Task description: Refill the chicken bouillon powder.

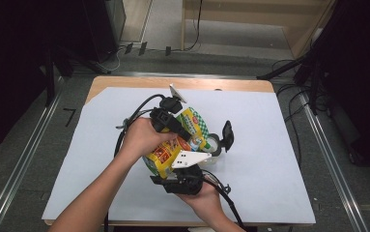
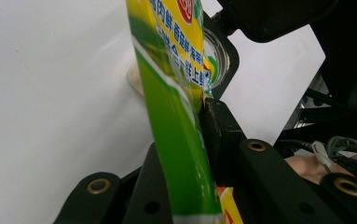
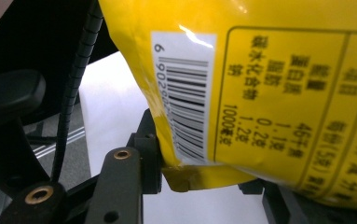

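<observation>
Work in hand: two hand-held grippers hold one yellow-and-green packet (image 1: 173, 145) between them above the white sheet (image 1: 269, 145), over the middle of the table (image 1: 124, 83); my guess is that they mean to tear it open.

Where the packet is: in the air between the two hands, off the sheet, slanting from the person's near side up and away toward the far right.

Left gripper (image 2: 204, 109): closed down narrow on the packet's thin green edge; in the left gripper view the film runs straight up between the black jaws, pinched flat.

Right gripper (image 3: 199, 179): jaws part closed around the packet's bottom corner, just under the barcode (image 3: 188, 98); a firm clamp I cannot confirm, though it looks held.

Left hand (image 1: 144, 137): comes from the left and grips the upper end.

Right hand (image 1: 202, 198): sits nearest the person, below the packet.

Long axis: the packet stretches from the right gripper up to the left one, so the two grips lie at opposite ends.

Nearby: a small clear jar (image 2: 213, 56) stands on the sheet just beyond the packet, likely where the contents go.

What the next move turns on: the hands pulling apart across the sealed edge, not along it.
</observation>
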Demonstrator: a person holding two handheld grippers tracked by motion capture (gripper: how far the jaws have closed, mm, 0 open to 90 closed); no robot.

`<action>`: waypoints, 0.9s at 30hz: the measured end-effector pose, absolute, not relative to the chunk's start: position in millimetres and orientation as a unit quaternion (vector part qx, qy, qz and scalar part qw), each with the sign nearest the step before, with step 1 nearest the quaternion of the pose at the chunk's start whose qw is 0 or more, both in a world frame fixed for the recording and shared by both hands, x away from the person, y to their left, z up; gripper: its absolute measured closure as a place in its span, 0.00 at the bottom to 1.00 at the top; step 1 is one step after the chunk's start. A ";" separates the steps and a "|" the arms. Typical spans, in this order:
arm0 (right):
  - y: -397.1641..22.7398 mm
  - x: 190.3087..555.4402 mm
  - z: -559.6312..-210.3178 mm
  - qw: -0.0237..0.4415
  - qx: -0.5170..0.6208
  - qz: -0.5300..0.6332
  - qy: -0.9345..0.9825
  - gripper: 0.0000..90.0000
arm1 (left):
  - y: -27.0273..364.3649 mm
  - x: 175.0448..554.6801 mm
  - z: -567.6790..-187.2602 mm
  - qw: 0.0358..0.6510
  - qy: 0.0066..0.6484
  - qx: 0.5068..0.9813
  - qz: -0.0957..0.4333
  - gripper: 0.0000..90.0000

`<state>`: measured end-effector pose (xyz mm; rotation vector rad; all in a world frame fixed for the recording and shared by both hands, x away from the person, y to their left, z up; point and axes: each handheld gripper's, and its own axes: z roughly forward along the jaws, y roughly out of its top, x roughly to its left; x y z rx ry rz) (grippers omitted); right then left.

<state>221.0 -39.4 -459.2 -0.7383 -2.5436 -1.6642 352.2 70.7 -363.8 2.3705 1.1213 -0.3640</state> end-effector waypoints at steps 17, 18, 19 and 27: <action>-40.0 223.1 -456.0 0.012 -0.242 -0.542 -0.805 0.68 | 48.1 361.1 -356.1 0.197 0.414 0.881 -0.117 0.93; -40.4 223.6 -455.4 0.013 -0.242 -0.542 -0.805 0.69 | 47.1 361.7 -355.2 0.194 0.413 0.882 -0.117 0.93; -41.0 223.8 -455.0 0.013 -0.242 -0.543 -0.804 0.69 | 46.3 362.0 -355.0 0.194 0.413 0.882 -0.117 0.93; -40.1 224.0 -454.8 0.009 -0.236 -0.543 -0.806 0.66 | 41.8 362.6 -353.7 0.183 0.413 0.884 -0.117 0.93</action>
